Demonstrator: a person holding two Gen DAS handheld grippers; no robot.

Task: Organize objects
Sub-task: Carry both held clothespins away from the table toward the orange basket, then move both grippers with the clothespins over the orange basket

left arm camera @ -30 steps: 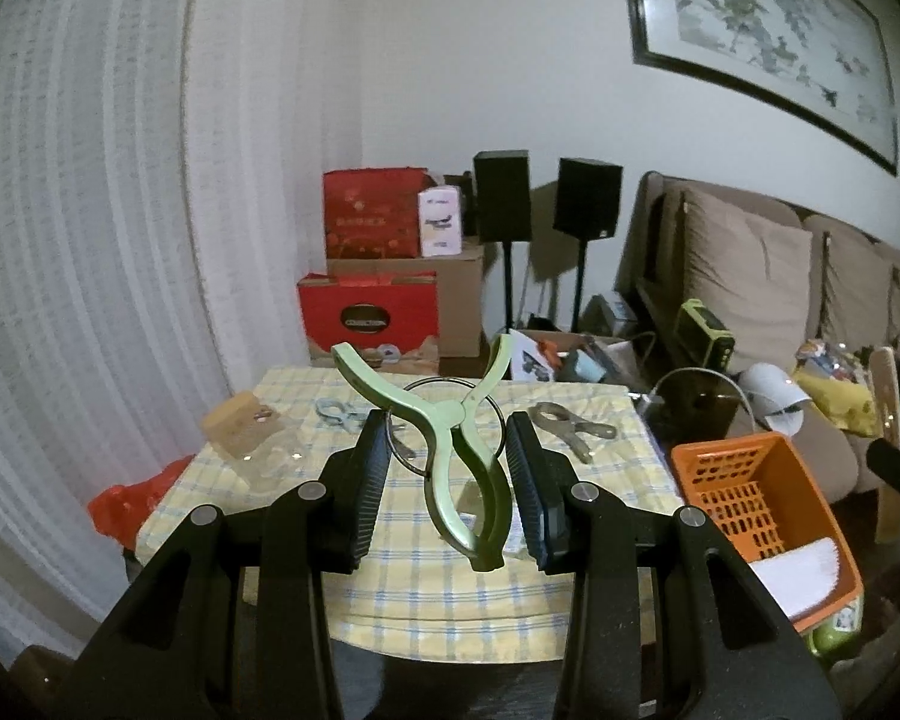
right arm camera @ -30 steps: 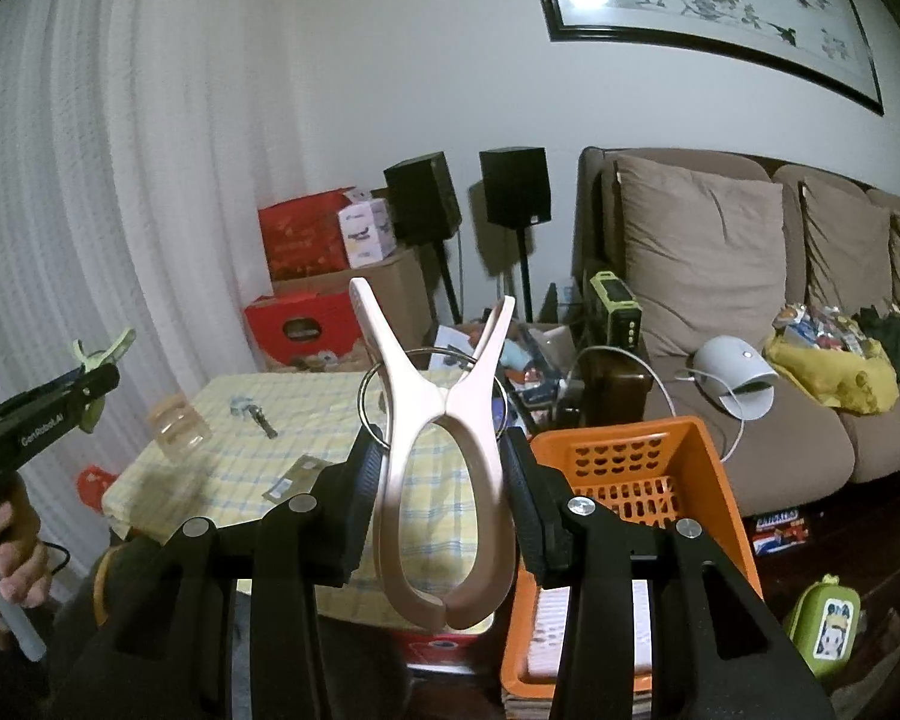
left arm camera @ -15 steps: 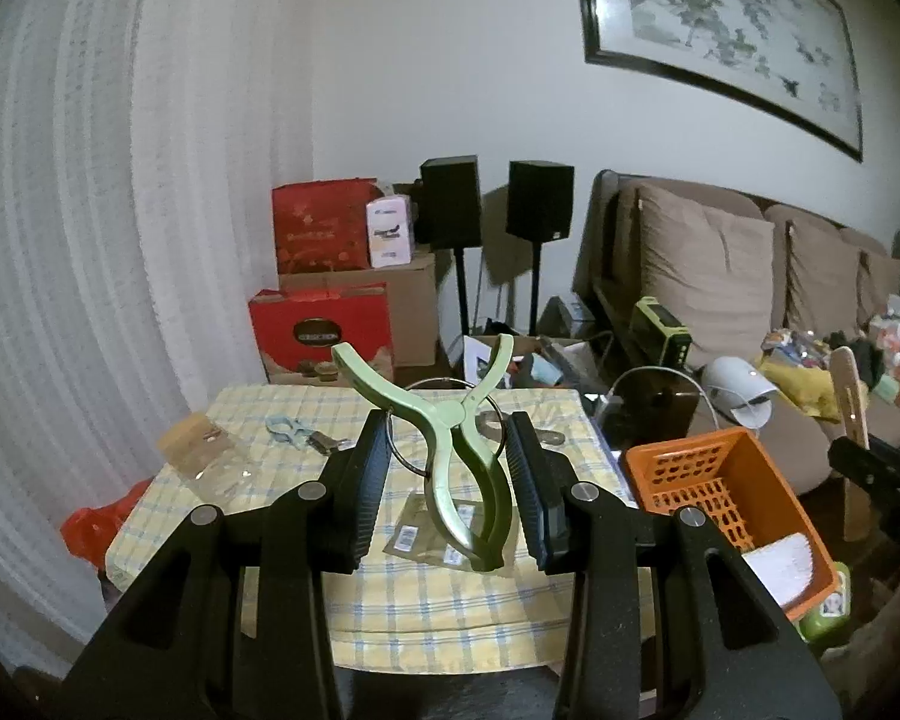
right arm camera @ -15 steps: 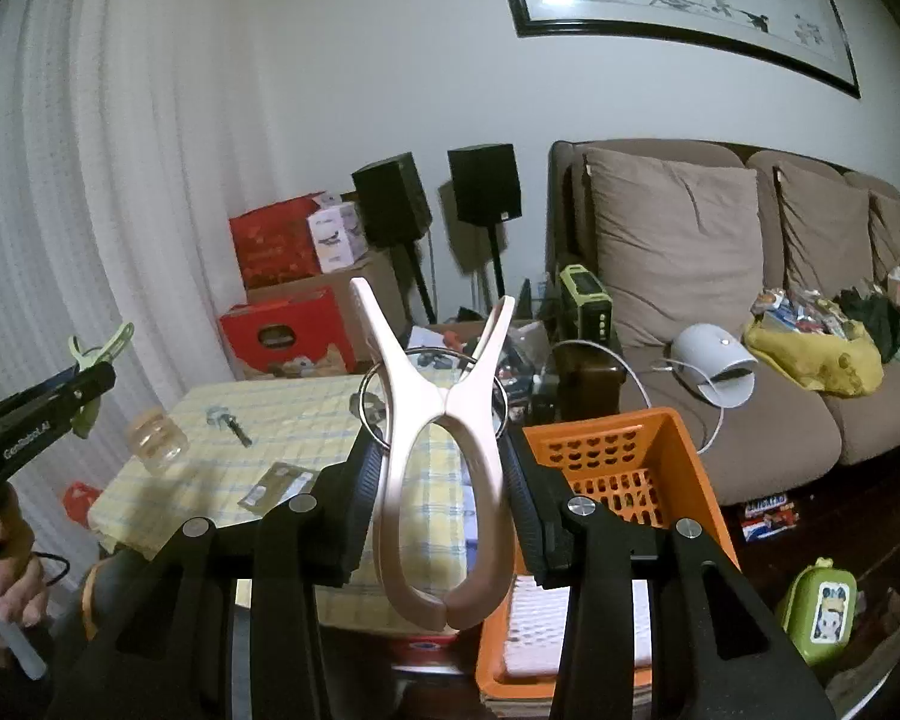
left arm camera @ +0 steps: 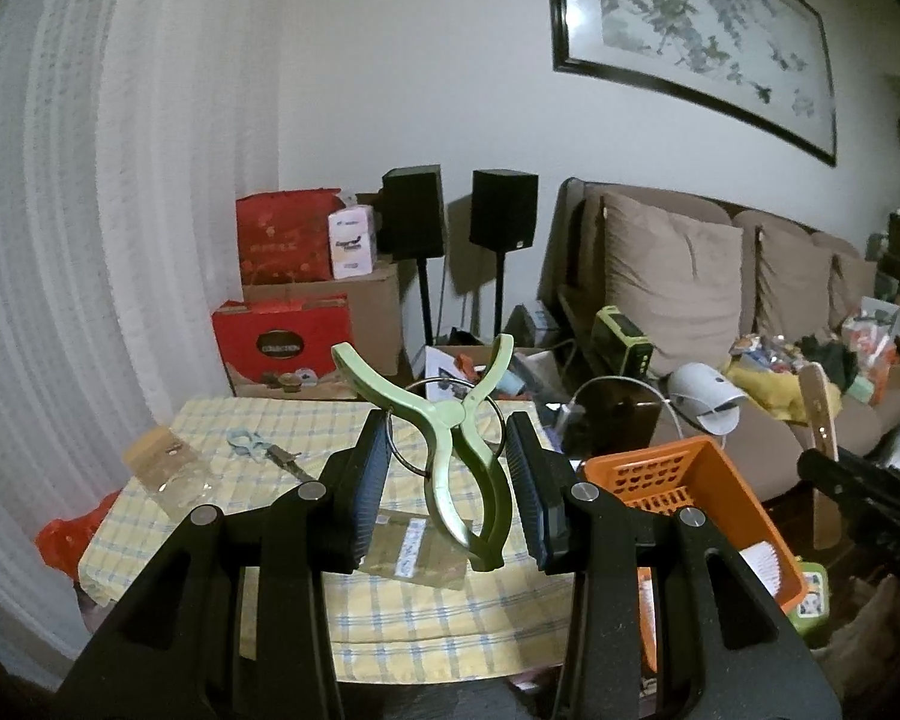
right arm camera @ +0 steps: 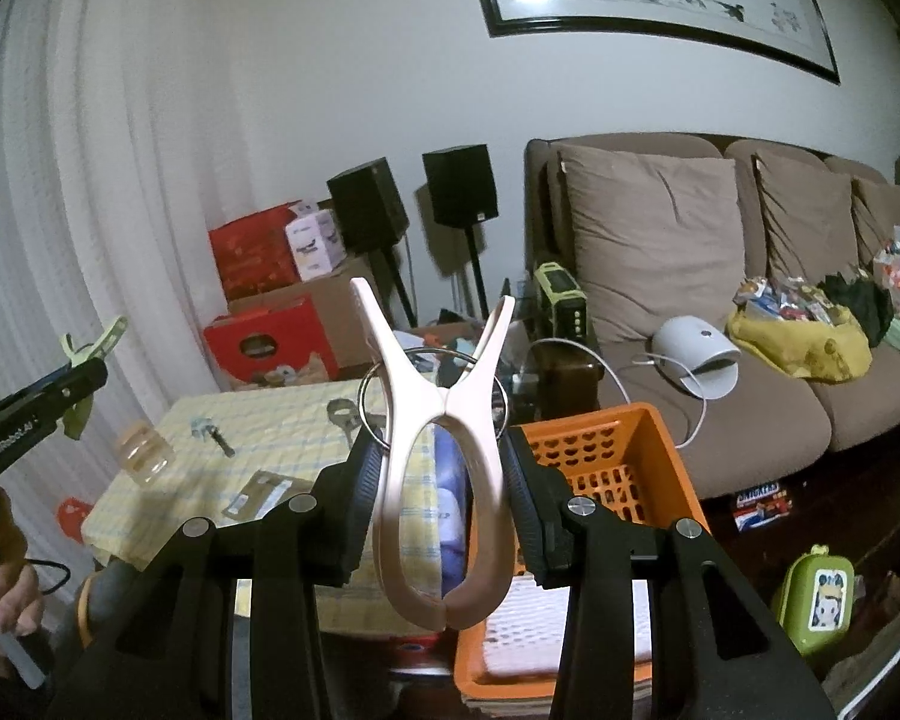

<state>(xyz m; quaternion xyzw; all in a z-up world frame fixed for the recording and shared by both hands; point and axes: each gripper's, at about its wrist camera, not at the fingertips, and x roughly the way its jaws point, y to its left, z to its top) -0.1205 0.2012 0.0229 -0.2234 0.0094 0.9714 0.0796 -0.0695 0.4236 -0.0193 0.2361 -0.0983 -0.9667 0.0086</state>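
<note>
Two held clips (left arm camera: 459, 444) (right arm camera: 441, 468), one basket (right arm camera: 600, 456)

Legible: "COLLECTION" on black oval of red gift box (left arm camera: 282, 348), at 10 o'clock. "GenRobot.AI" along side of left gripper (right arm camera: 73, 391), at 9 o'clock. "SNICKERS" on wrapper (right arm camera: 757, 499), at 4 o'clock, blurred.

Left gripper (left arm camera: 447, 495): a big clip (left arm camera: 463, 456) sits between its fingers, up above the table (left arm camera: 390, 612).
Past it on the table: a flat packet (left arm camera: 417, 546), then a small clip (left arm camera: 245, 439) off to the left.
To its right: a basket (left arm camera: 699, 495) beside the table.
Right gripper (right arm camera: 444, 504): another big clip (right arm camera: 441, 468) sits between its fingers, over the near edge of the basket (right arm camera: 606, 456).
To its left: the table (right arm camera: 282, 444) with a little jar (right arm camera: 146, 450) on it.
Far behind: boxes (right arm camera: 273, 306), two speakers (right arm camera: 414, 204) and a sofa (right arm camera: 750, 312) on the right.
</note>
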